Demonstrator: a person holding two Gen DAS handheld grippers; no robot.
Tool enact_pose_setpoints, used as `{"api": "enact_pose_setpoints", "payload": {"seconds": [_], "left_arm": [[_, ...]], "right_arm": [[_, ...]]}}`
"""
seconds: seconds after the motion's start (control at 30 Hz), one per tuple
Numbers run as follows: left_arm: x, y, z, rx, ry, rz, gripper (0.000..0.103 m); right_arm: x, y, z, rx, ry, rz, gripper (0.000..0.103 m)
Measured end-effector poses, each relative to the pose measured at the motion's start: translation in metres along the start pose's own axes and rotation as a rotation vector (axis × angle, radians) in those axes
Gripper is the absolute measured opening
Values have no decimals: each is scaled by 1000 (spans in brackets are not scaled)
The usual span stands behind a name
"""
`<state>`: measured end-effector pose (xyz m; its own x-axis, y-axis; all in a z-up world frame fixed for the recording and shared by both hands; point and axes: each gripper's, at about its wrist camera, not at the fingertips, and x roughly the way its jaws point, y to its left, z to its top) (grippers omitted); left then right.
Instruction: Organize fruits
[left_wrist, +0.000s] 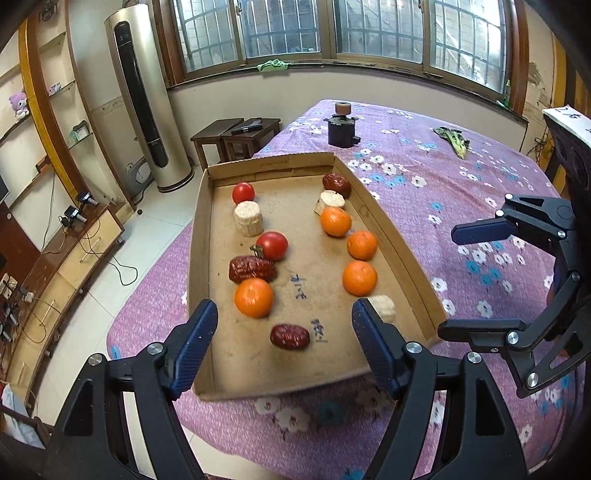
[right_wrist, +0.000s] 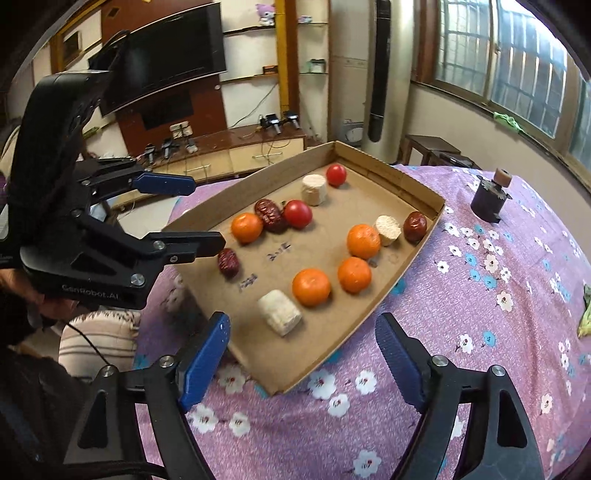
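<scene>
Left wrist view | left gripper (left_wrist: 284, 325) spread wide, empty, over cardboard tray's (left_wrist: 275, 164) near end | red date (left_wrist: 290, 336) between its fingers | right gripper (right_wrist: 301, 349) wide, empty, beside tray's near edge, corn piece (right_wrist: 279, 312) just beyond.

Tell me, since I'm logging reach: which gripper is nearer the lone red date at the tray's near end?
Left. The left gripper hangs open right over the red date; the right gripper is off beside the tray.

Floral purple bedspread (left_wrist: 424, 206); cardboard tray (left_wrist: 399, 254); dark holder (left_wrist: 341, 133); greens (left_wrist: 452, 142).
</scene>
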<state>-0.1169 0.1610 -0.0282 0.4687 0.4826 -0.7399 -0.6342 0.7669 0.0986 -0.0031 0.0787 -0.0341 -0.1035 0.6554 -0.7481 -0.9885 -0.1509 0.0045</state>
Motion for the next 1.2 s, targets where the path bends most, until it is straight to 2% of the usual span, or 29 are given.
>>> {"api": "enact_pose_setpoints", "payload": {"seconds": [0.1,0.5,1.2], "left_arm": [[-3,-4,-5,13,6,3,79],[-17,-9,-26,23,-24,23,79],[-24,-9,-33,20,-27,27,79]], "right_arm": [[-2,2,-4,-7,-1,-4,85],[-5,12,-20,-40,-7,8,85],[-6,23,-22,-75,-7,10,86]]}}
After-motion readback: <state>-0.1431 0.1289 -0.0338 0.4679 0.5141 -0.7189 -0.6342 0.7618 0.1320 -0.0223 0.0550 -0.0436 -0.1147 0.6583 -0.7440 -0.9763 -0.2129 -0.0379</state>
